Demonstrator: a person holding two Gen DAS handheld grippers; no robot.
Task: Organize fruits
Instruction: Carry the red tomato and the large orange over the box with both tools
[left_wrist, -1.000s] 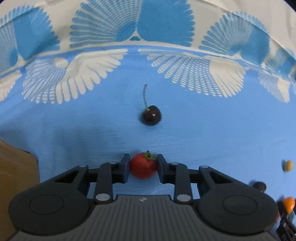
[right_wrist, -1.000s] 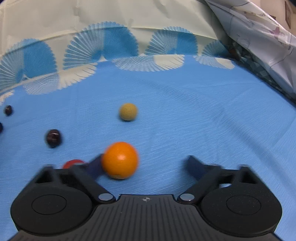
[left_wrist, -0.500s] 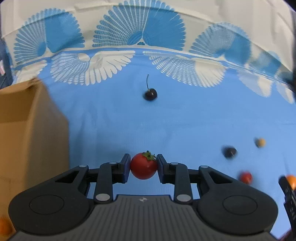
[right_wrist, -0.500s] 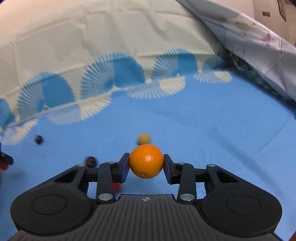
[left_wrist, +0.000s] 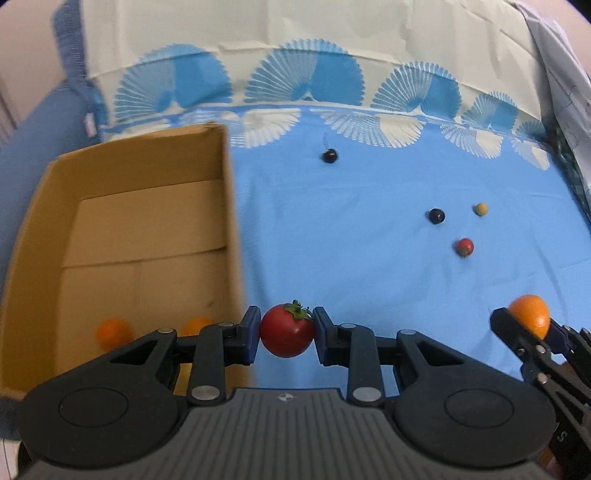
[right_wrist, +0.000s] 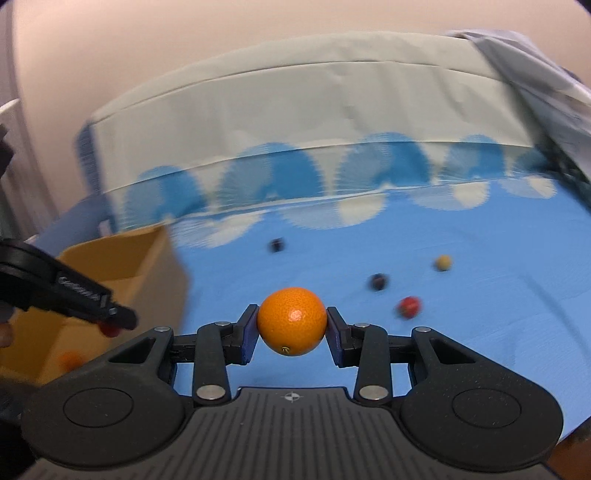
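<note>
My left gripper (left_wrist: 286, 336) is shut on a red tomato (left_wrist: 287, 335) and holds it above the blue cloth, just right of an open cardboard box (left_wrist: 229, 206). Two oranges (left_wrist: 114, 332) lie in the box's near end. My right gripper (right_wrist: 291, 322) is shut on an orange (right_wrist: 291, 321) and holds it in the air; it shows in the left wrist view (left_wrist: 529, 320) at the lower right. The box also shows in the right wrist view (right_wrist: 122, 258) at the left.
Loose on the blue cloth (left_wrist: 369, 258) lie a stemmed dark cherry (left_wrist: 328, 156), a second dark cherry (left_wrist: 436, 216), a small yellow fruit (left_wrist: 481, 209) and a small red tomato (left_wrist: 464, 246). A pale patterned cloth edge rises at the back.
Both grippers have lifted and pulled back with their fruit. The right gripper closed on the orange. The box has come into view at the left.
</note>
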